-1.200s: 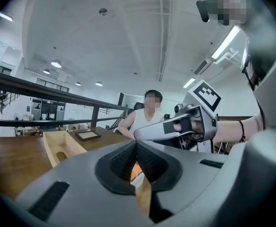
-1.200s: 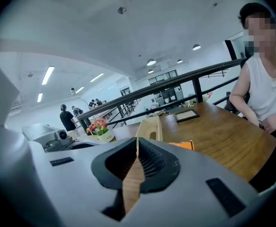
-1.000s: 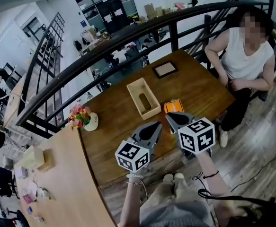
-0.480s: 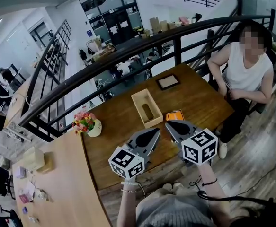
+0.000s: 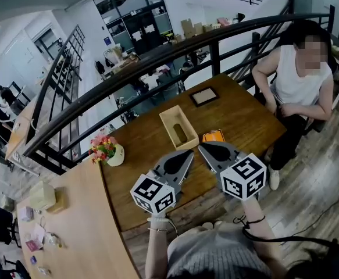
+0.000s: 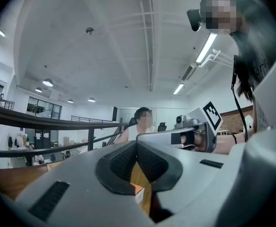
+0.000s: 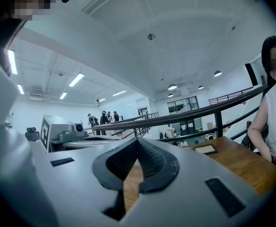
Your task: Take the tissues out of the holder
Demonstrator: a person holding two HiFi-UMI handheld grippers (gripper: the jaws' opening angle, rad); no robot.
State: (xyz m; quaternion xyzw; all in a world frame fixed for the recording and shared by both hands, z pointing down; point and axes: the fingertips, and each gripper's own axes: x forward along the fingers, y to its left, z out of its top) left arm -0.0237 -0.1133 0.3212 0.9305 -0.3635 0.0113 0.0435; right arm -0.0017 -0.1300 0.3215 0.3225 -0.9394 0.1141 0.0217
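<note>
The tissue holder (image 5: 179, 127) is a pale wooden box with a dark oval slot, lying on the brown table (image 5: 146, 161). No tissue shows from it. An orange packet (image 5: 213, 136) lies just to its right. My left gripper (image 5: 189, 154) hovers over the table's near side, its jaws shut and empty, the tips a little short of the holder. My right gripper (image 5: 201, 147) is beside it, next to the orange packet, also shut with nothing in it. In the left gripper view the left gripper (image 6: 137, 143) has its pads together. The right gripper (image 7: 138, 140) looks the same in its own view.
A person in a white top (image 5: 300, 74) sits at the table's right end. A dark picture frame (image 5: 204, 96) lies at the far edge, and a flower pot (image 5: 105, 149) stands at the left corner. A black railing (image 5: 157, 51) runs behind the table. A lighter table (image 5: 70, 225) adjoins on the left.
The head view has shifted a little. Both grippers stay shut side by side over the near part of the table. The holder and packet have not moved.
</note>
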